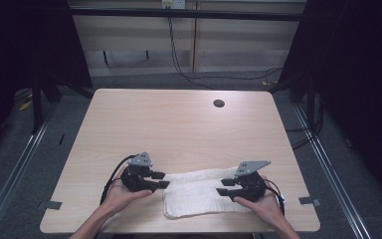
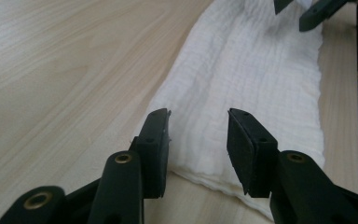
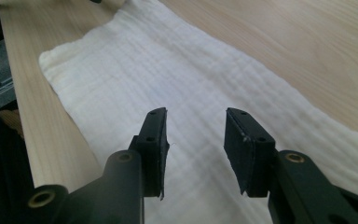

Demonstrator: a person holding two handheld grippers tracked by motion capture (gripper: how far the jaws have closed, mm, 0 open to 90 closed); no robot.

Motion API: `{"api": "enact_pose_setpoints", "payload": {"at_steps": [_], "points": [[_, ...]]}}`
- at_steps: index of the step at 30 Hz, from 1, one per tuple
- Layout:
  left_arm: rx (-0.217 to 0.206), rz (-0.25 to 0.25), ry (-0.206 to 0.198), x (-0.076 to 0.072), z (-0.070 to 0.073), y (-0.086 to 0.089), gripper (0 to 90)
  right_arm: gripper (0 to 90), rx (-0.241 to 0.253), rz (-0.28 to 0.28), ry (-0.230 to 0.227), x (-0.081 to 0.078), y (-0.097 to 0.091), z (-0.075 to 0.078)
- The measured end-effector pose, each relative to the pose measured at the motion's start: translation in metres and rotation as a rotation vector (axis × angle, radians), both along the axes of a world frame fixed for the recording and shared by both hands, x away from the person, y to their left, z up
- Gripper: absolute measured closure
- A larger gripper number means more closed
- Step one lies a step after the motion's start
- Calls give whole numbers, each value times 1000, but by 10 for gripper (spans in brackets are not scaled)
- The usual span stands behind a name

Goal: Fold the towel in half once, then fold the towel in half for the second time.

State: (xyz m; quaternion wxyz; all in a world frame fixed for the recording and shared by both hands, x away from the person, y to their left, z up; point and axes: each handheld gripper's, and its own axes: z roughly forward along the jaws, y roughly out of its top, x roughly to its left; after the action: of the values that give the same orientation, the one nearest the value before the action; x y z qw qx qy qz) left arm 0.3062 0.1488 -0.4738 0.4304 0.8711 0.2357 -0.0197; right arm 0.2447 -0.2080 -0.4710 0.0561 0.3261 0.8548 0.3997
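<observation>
A white folded cloth (image 1: 199,194) lies flat near the table's front edge, between my two hands. My left gripper (image 1: 160,179) hovers at the cloth's left end, open, with nothing between its jaws. In the left gripper view the cloth (image 2: 242,84) runs away from the left gripper (image 2: 198,140), whose jaws stand apart over the cloth's near edge. My right gripper (image 1: 224,187) is open at the cloth's right end. In the right gripper view the right gripper (image 3: 195,140) sits just above the cloth (image 3: 168,79), holding nothing.
The light wooden table (image 1: 179,124) has a round black cable hole (image 1: 219,103) at the back right. Grey floor, metal rails and cables surround the table. The other gripper's fingertips (image 2: 314,14) show at the top of the left gripper view.
</observation>
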Motion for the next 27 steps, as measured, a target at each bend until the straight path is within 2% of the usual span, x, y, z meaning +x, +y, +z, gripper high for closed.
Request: {"api": "enact_pose_setpoints", "payload": {"at_steps": [2,5,8,11,12,13,15,17,18,20,22,23,25,27], "points": [[4,14,2,7,-2,1,575,577,-21,-7,-3,0,10,1],[20,35,28,19,-6,1,497,575,-13,32,12,6,25,1],[-4,42,30,24,-4,4,479,572,-13,80,22,10,42,0],[37,55,20,31,-3,3,464,573,-9,112,23,11,58,1],[31,61,16,33,-2,3,450,573,6,130,27,10,64,1],[25,67,19,34,-1,3,454,573,3,142,29,9,69,2],[15,75,-1,39,3,3,460,577,-2,166,25,6,77,3],[9,85,-6,41,4,4,470,585,8,196,25,4,85,5],[19,83,-22,41,4,5,478,595,4,207,23,3,90,6],[5,87,-26,39,5,7,488,610,15,240,32,1,100,6],[8,95,-39,37,6,10,489,681,-2,273,29,-3,112,4],[2,95,-40,36,7,12,486,689,-16,295,25,-4,117,3],[2,103,-44,36,6,15,484,685,-29,311,38,-5,128,0],[1,109,-41,37,5,19,480,675,-14,326,39,-4,137,-3]]}}
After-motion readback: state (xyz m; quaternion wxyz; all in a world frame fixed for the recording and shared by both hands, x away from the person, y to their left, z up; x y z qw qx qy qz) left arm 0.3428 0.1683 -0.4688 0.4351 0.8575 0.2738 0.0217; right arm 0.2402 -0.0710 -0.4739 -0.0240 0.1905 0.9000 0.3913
